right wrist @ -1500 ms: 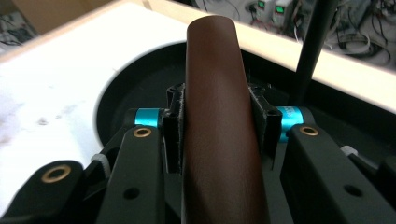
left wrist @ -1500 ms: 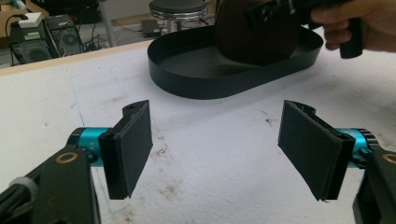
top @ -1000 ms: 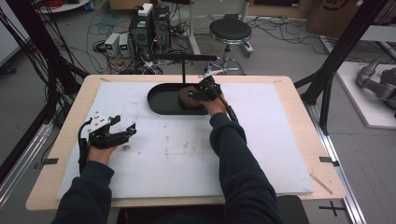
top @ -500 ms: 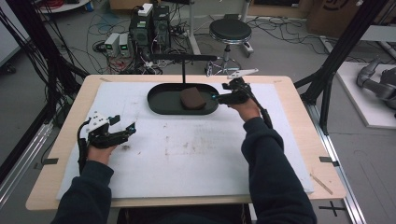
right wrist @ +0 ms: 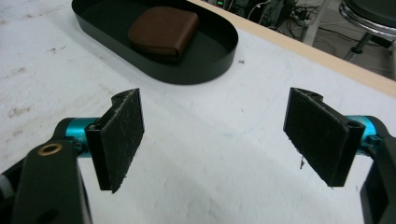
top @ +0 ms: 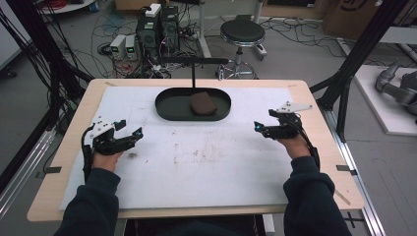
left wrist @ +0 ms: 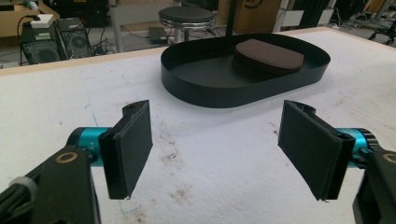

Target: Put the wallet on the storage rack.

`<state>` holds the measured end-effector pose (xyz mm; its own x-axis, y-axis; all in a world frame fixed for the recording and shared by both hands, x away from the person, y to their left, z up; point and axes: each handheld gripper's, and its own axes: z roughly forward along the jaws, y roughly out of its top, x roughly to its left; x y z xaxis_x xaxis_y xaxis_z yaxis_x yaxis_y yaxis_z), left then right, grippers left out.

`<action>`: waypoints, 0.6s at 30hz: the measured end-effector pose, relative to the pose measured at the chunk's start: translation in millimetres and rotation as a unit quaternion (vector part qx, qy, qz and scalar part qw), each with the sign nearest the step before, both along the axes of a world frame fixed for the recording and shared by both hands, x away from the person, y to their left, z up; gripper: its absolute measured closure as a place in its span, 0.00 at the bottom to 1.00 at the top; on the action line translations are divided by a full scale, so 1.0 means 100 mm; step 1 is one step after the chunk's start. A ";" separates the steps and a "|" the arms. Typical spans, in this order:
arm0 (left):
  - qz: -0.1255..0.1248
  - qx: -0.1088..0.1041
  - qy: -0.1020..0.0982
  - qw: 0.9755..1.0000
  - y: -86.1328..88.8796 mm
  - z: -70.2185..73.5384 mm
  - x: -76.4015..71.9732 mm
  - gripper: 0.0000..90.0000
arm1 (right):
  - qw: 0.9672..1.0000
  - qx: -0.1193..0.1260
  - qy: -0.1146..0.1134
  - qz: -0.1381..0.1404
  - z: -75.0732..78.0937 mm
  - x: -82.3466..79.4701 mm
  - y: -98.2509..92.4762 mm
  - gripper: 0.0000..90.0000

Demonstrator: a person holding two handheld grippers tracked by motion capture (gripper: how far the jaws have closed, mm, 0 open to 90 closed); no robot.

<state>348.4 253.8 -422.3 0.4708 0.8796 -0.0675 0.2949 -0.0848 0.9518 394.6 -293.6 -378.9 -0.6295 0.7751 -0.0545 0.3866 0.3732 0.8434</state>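
Note:
A brown leather wallet-like thing (top: 202,103) (left wrist: 268,55) (right wrist: 162,31) lies in the black oval tray (top: 169,110) (left wrist: 243,93) (right wrist: 205,70) at the back middle of the table. My right gripper (top: 260,128) (right wrist: 212,140) hovers over the white mat at the right, well clear of the tray; its jaws have just been opening and stand open with nothing between them. My left gripper (top: 133,135) (left wrist: 215,149) rests at the left of the mat, open and empty, pointing toward the tray.
The white mat (top: 206,162) covers most of the wooden table (top: 319,103) and carries dirty smudges. A black post with a crossbar (top: 193,64) rises behind the tray. A stool (top: 242,34) and computer boxes (top: 157,24) stand on the floor beyond the table.
My right gripper left the tray, where it was over the brown thing, and swung right and toward me to the mat's right side. The brown thing stays in the tray. The left gripper kept still.

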 end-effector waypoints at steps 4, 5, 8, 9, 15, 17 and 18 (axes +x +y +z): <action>0.001 0.000 0.001 1.000 0.00 0.00 0.00 0.29 | 1.000 -0.001 -0.004 -0.009 -0.11 -0.11 -0.05 0.23; 0.001 0.002 0.001 1.000 0.00 0.00 0.00 0.29 | 1.000 0.003 -0.007 -0.013 -0.18 -0.19 -0.08 0.23; 0.000 0.002 -0.003 1.000 -0.01 0.01 -0.01 0.29 | 1.000 0.005 -0.008 -0.017 -0.23 -0.23 -0.09 0.23; 0.000 0.002 -0.003 1.000 -0.01 0.01 -0.01 0.29 | 1.000 0.003 -0.009 -0.020 -0.25 -0.25 -0.10 0.23; -0.001 0.002 -0.006 1.000 0.00 0.02 -0.02 0.29 | 0.999 0.010 -0.014 -0.027 -0.23 -0.30 -0.12 0.23; -0.001 0.001 -0.005 1.000 0.00 0.02 -0.02 0.29 | 0.999 0.012 -0.016 -0.032 -0.23 -0.31 -0.14 0.23; -0.002 0.000 -0.005 1.000 0.00 0.02 -0.01 0.29 | 0.999 0.012 -0.016 -0.035 -0.23 -0.32 -0.16 0.23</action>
<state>347.0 253.7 -420.4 0.4742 0.8782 -0.0622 0.2849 -0.0862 0.9547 363.1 -309.3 -402.1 -0.5722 0.8183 -0.0545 0.3828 0.3252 0.8647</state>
